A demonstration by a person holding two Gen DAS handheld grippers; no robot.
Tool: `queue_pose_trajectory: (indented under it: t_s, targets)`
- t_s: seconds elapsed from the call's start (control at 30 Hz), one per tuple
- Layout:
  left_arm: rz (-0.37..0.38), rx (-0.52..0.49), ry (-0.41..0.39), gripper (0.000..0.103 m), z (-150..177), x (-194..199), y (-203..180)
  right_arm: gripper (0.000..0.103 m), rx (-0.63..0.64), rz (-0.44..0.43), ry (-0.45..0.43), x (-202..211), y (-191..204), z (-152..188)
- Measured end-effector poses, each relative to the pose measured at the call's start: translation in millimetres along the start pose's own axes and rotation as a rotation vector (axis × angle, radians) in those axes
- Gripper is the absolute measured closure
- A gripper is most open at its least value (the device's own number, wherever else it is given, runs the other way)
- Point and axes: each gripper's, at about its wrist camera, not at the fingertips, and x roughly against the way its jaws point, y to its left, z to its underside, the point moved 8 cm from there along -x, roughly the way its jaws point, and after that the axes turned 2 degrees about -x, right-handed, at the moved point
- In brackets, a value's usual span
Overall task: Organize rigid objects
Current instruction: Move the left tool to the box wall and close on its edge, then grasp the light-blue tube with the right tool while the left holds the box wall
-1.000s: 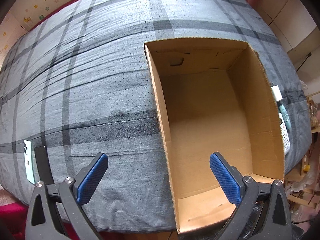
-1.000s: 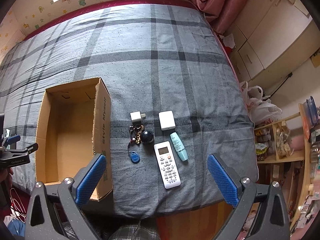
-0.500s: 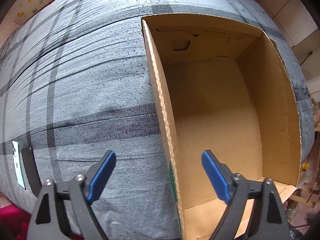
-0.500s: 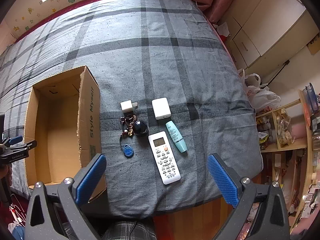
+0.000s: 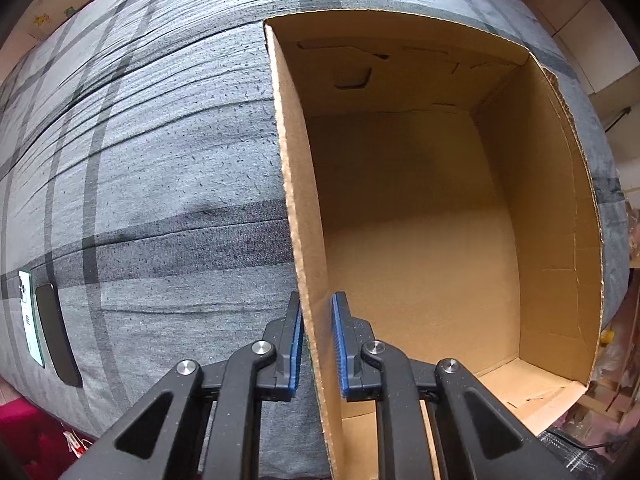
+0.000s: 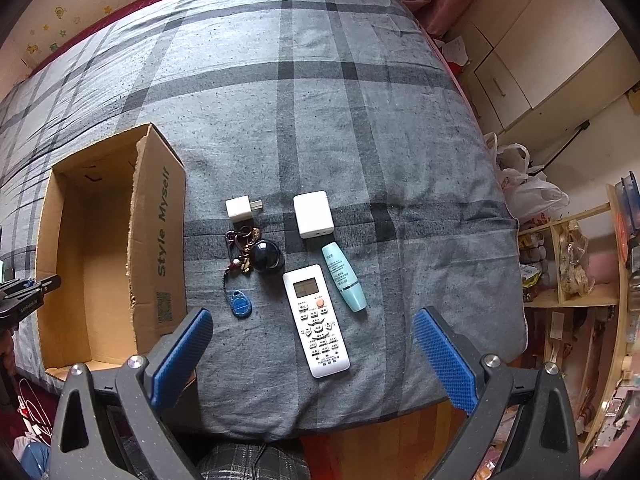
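Observation:
An empty cardboard box (image 5: pixel 296 200) stands open on the grey plaid bed. My left gripper (image 5: pixel 316 312) is shut on the near end of its left wall, one blue pad on each side of the cardboard. The right wrist view shows the box (image 6: pixel 160 232) at left, and beside it a small white plug (image 6: pixel 240 210), a white charger (image 6: pixel 314 214), a key bunch with a dark ball (image 6: pixel 260 256), a blue fob (image 6: pixel 241 305), a white remote (image 6: pixel 316 320) and a teal tube (image 6: pixel 344 276). My right gripper (image 6: pixel 312 316) hangs open above the remote, touching nothing.
A pale green phone (image 5: pixel 30 320) and a black phone (image 5: pixel 58 336) lie at the bed's left edge. Right of the bed are white cabinets (image 6: pixel 540 48), plastic bags (image 6: pixel 528 192) and a cluttered wooden shelf (image 6: pixel 568 264). The bed's front edge drops to a wooden floor.
My left gripper sank onto the box's left wall and its jaws closed from wide open onto the cardboard. The right gripper came lower over the objects, still open.

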Motion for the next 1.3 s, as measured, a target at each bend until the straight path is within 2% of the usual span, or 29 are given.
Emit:
queue_pose_trajectory:
  t_s: [0.4,0.77,0.93,1.2,1.3]
  targets:
    - [-0.026,0.004,0.008,0.089,-1.9,-4.4,0.6,0.000,0.004,-0.013,0.023,-32.3,-22.9,-1.7]
    - [-0.019,0.033,0.017,0.089,-0.9,-3.6,2.8,0.000,0.055,-0.011,0.087,-83.7,-38.3,-5.3]
    - [-0.038,0.018,0.024,0.089,-1.7,-3.1,1.7,0.000,0.084,-0.002,0.109,-110.8,-43.6,-6.4]
    - [-0.058,0.014,0.032,0.089,-3.5,-5.9,-3.7,0.001,0.062,-0.016,0.159,-149.3,-56.9,-5.2]
    - [-0.055,0.028,0.037,0.089,-3.8,-6.4,-4.4,0.007,0.062,-0.026,0.183,-161.7,-59.4,-2.8]
